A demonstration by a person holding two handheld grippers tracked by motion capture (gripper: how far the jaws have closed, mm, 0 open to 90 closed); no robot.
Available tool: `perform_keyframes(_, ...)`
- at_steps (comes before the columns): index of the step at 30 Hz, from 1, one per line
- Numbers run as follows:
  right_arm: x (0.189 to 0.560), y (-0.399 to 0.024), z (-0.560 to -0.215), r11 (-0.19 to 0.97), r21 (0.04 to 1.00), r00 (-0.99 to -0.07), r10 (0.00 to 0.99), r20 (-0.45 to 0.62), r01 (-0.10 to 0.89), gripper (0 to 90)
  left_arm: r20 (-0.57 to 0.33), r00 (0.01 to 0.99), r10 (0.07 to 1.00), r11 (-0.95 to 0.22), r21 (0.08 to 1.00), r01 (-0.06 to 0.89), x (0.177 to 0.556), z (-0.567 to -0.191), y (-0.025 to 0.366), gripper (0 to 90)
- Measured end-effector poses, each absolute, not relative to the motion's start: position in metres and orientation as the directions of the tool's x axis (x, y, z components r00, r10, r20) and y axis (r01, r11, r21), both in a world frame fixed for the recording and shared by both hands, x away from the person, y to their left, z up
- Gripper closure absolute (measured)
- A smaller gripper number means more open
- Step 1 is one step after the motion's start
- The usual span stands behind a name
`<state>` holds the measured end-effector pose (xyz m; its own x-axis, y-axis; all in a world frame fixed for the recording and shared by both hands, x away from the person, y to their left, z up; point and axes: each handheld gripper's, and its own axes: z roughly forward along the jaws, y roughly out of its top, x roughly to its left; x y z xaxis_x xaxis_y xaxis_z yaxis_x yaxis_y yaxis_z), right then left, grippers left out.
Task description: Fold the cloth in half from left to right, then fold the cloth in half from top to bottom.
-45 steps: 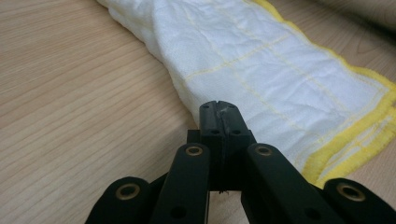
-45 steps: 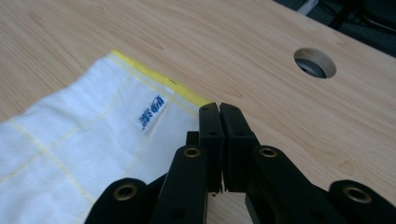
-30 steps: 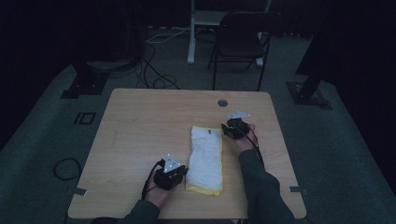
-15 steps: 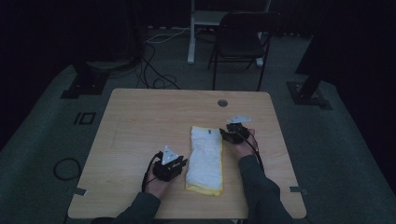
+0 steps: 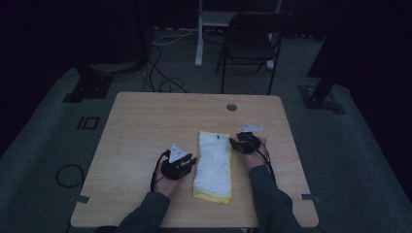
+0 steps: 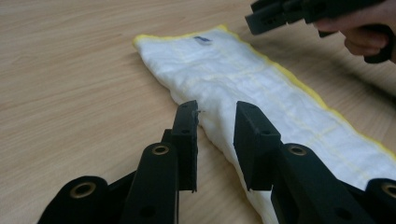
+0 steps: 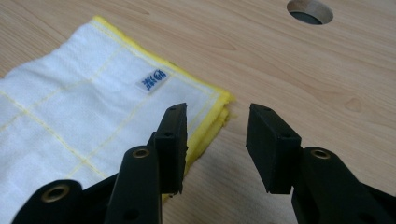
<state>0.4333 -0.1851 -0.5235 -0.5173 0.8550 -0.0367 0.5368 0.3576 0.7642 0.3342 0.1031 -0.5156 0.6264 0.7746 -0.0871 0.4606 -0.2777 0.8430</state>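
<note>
Room: dim floor and a chair [image 5: 255, 36] are lying behind the wooden table [image 5: 145, 126] in the upper frame.
High view: left gripper [image 5: 187, 162] is sitting closer to the folded towel [image 5: 214, 162] than a second ago; right gripper [image 5: 234, 143] is touching its upper right edge.
Left gripper view: jaws are standing apart, towel's fold just beyond them at centre.
Right gripper view: jaws are gaping, straddling the towel's yellow corner at centre frame.

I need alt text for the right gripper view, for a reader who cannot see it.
The right gripper is open, its two black jaws just over the yellow-edged corner of a folded white cloth with a small blue label. The cloth lies on a wooden table, with a round hole at top right.
</note>
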Motion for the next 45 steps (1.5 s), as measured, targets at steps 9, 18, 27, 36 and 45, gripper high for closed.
perform_keyframes(9,0.432,-0.184,-0.524,0.350,0.767,-0.521,0.853,-0.024,0.538,58.0,-0.103,0.593,0.799,-0.235,0.854,0.465,0.362,-0.512,0.097,67.9)
perform_keyframes(18,0.433,-0.184,-0.525,0.341,0.769,-0.519,0.854,-0.014,0.541,57.9,-0.093,0.581,0.809,-0.235,0.854,0.464,0.388,-0.509,0.087,65.6)
perform_keyframes(27,0.433,-0.182,-0.526,0.336,0.770,-0.521,0.854,-0.005,0.543,59.2,-0.097,0.589,0.802,-0.251,0.841,0.480,0.403,-0.514,0.079,65.0)
perform_keyframes(36,0.440,-0.179,-0.528,0.334,0.760,-0.510,0.860,-0.004,0.557,59.0,-0.100,0.562,0.821,-0.248,0.825,0.508,0.424,-0.523,0.077,62.6)
perform_keyframes(45,0.450,-0.171,-0.533,0.331,0.742,-0.502,0.865,0.008,0.583,58.2,-0.116,0.533,0.838,-0.254,0.781,0.570,0.442,-0.533,0.074,60.0)
